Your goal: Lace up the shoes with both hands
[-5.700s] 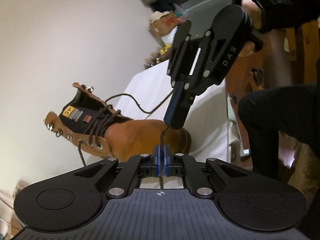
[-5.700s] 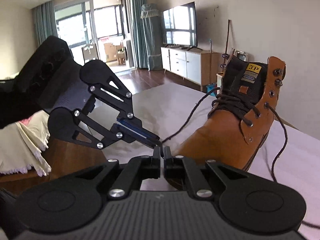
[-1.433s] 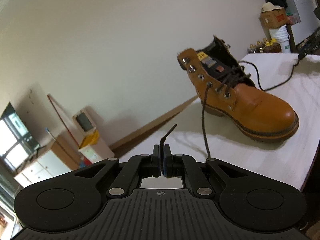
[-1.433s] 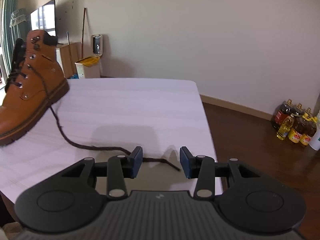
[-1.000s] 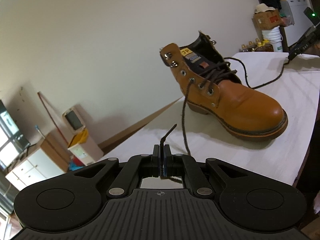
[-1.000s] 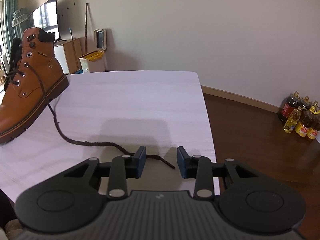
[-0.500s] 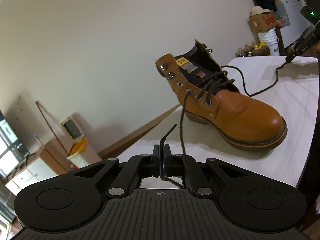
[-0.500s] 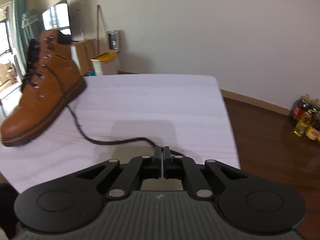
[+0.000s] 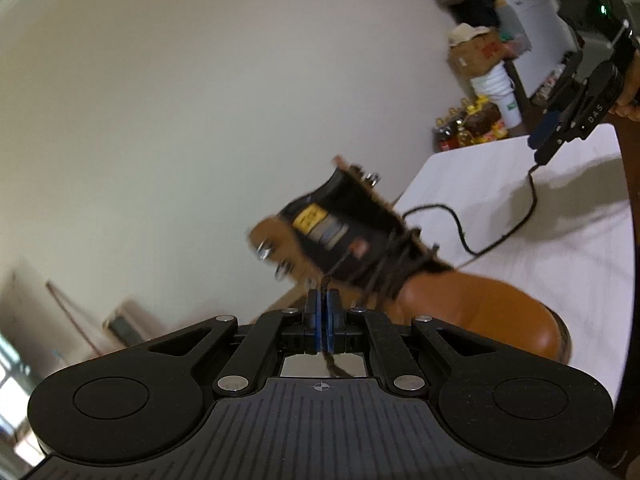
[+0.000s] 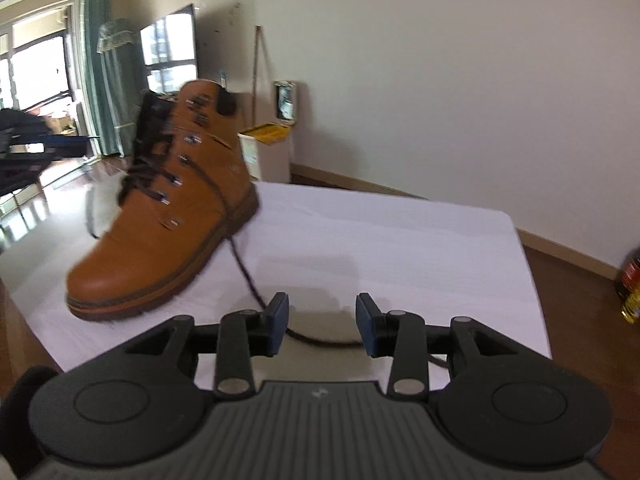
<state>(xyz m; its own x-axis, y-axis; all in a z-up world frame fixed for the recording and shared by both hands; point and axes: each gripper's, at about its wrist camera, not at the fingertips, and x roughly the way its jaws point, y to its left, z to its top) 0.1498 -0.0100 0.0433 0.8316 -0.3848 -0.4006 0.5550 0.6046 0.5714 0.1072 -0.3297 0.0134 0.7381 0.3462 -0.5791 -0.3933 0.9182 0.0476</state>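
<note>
A tan leather boot (image 10: 160, 216) stands on a white-covered table (image 10: 400, 240), its lower eyelets already crossed with dark lace and the upper hooks bare. The left gripper (image 9: 321, 312) is clenched on one lace end (image 9: 332, 276), the cord pinched between its blue pads and running up toward the boot's tongue (the boot is blurred in this view). The right gripper (image 10: 321, 322) is opening, its jaws parted; the other lace end (image 10: 320, 340) trails from the boot's side across the cloth and passes between the pads without being pressed by them. In the left wrist view that right gripper (image 9: 540, 148) hangs over the far part of the table, the cord drooping below its tip.

The step in hand appears to be the lacing of the upper eyelets, with one end secured and the other let go. The next move likely calls for the right gripper to settle lower on the slack cord and close near its tip, so both ends can be drawn taut and crossed.
</note>
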